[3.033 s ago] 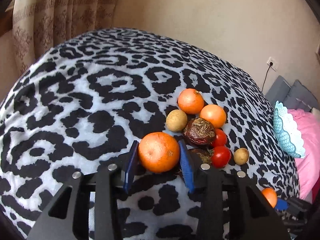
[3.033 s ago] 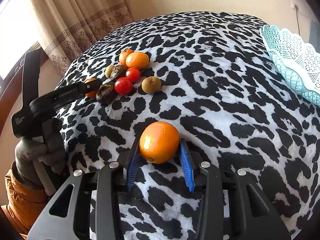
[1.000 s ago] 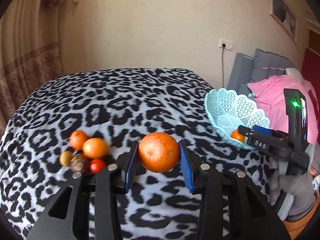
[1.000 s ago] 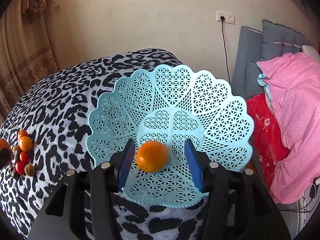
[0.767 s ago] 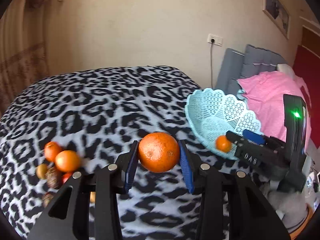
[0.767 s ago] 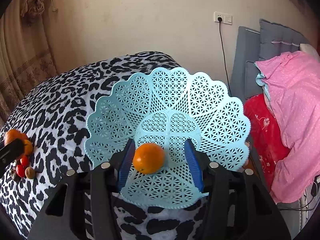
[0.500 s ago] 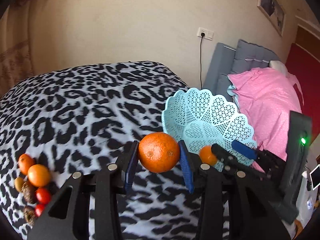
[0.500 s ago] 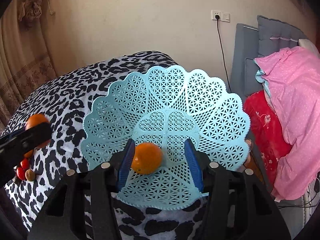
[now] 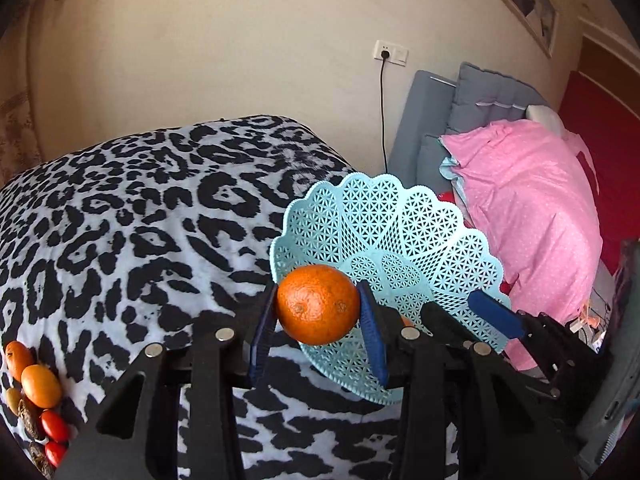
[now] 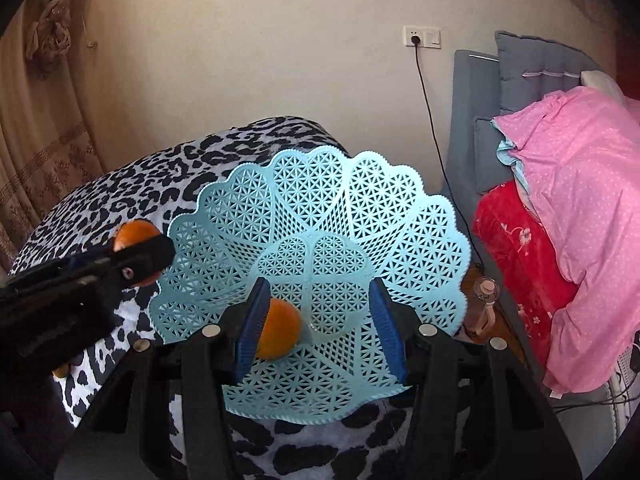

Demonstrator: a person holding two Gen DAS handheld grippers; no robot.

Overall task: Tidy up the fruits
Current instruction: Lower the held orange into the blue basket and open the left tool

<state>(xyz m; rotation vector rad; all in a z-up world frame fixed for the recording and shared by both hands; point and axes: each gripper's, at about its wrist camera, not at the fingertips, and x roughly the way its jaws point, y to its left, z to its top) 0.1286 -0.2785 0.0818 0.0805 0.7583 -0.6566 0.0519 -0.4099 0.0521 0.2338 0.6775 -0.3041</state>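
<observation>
Right gripper (image 9: 460,316) blocks the basket's (image 9: 400,216) near rim.

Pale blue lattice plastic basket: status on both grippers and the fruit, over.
Left gripper shut on round orange beside basket rim. Right gripper open over basket; smaller orange rests inside, against its left finger. Nothing blocking.

The right hand-held gripper (image 10: 320,322) hangs over the pale blue lattice basket (image 10: 416,248), jaws apart. An orange (image 10: 280,334) lies in the basket against the left blue pad. At left, the left hand-held gripper (image 10: 132,258) clasps another orange (image 10: 134,232) above the leopard-print bed (image 10: 120,184).
</observation>
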